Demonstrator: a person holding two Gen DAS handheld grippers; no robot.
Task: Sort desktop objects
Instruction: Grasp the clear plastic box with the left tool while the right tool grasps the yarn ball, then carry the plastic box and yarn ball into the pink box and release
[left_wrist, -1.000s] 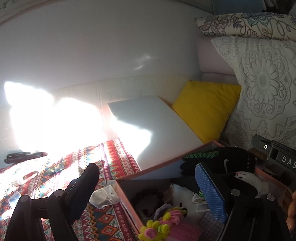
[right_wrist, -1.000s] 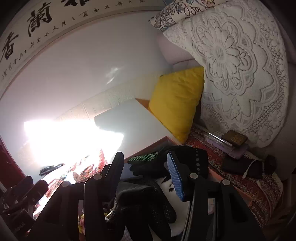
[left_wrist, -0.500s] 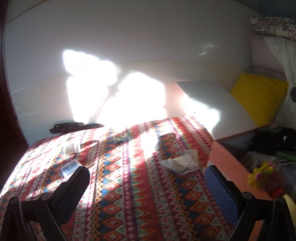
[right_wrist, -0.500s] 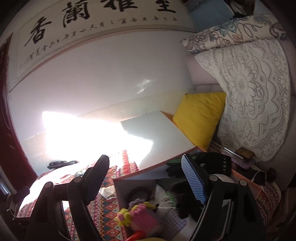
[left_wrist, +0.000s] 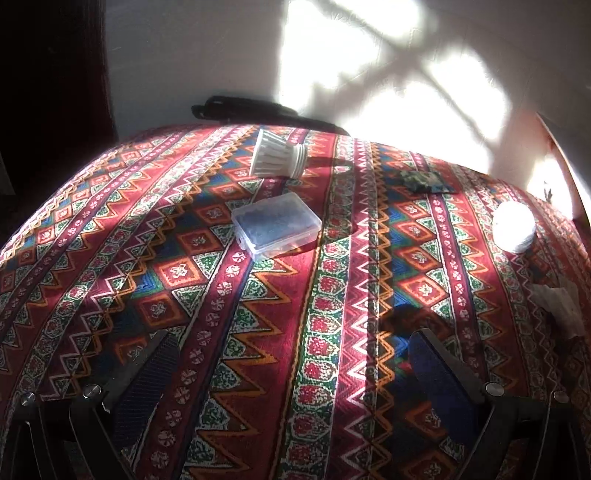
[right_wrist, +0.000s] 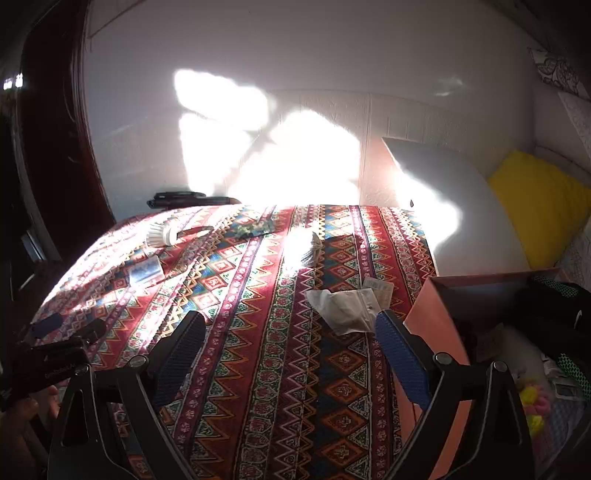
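Above patterned cloth (left_wrist: 332, 295): left tongs (left_wrist: 295, 373), right tongs (right_wrist: 291, 354) hover level, spread (empty).

Patterned tablecloth (left_wrist: 332, 295) – sunlit white wall (right_wrist: 295, 74) – yellow cushion (right_wrist: 543, 206) at right.

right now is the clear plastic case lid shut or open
Shut: the case lies flat on the cloth with its lid down and dark contents showing through.

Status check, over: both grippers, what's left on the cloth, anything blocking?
Left gripper open, empty. Right gripper open, empty. Clear case, white bulb, packet on cloth, outside box. Nothing blocking.
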